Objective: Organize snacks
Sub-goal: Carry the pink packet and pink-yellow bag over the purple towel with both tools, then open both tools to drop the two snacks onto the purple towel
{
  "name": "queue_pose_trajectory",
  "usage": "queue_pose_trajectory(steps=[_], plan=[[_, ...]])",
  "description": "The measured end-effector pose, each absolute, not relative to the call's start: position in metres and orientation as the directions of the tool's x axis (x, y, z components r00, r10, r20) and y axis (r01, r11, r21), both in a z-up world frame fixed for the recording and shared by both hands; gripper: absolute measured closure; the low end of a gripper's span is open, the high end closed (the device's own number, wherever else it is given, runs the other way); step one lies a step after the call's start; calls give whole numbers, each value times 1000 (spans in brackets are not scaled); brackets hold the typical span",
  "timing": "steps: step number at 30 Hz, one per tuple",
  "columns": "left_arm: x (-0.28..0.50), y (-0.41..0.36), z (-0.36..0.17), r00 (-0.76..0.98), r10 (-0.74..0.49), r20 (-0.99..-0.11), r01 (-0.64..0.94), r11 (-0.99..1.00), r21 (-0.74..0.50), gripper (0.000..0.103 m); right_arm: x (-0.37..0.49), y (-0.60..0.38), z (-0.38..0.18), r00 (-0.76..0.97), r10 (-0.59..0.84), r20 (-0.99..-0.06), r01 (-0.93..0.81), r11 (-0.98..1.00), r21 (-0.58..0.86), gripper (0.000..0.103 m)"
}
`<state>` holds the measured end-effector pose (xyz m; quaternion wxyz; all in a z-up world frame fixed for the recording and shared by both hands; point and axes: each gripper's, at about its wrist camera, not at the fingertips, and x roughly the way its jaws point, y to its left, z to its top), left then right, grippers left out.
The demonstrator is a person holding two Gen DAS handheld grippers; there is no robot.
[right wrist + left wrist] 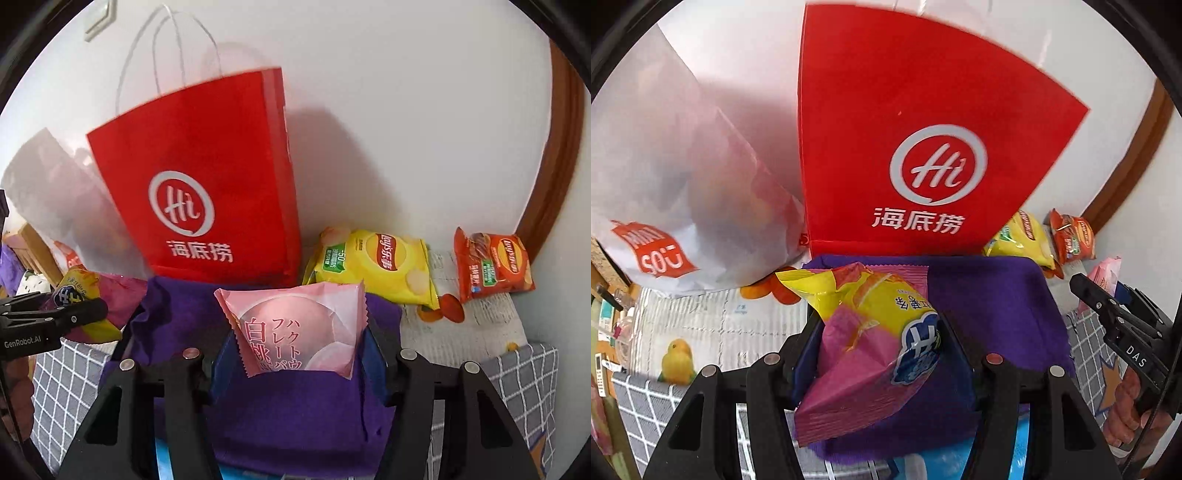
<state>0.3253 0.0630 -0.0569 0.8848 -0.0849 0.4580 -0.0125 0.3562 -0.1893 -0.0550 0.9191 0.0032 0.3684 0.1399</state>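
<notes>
My left gripper is shut on a pink and yellow snack bag held above a purple cloth. It also shows at the left of the right wrist view. My right gripper is shut on a pale pink peach snack packet above the same purple cloth. A red paper bag with a white logo stands upright behind the cloth against the wall. A yellow chip bag and a red chip bag lie to its right.
A white plastic bag with a red label leans left of the red bag. The surface has a grey checked cover and a fruit-print cloth. A wooden door frame runs up the right side.
</notes>
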Motion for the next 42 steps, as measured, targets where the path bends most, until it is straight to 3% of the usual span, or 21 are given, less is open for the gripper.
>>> queue_pose_trajectory(steps=[13, 42], plan=[[359, 71, -115, 490, -100, -866, -70, 986, -154, 44, 405, -177, -121, 595, 242, -767, -273, 958, 90, 45], [369, 47, -143, 416, -107, -903, -31, 991, -131, 44, 409, -164, -151, 518, 214, -828, -304, 951, 55, 37]])
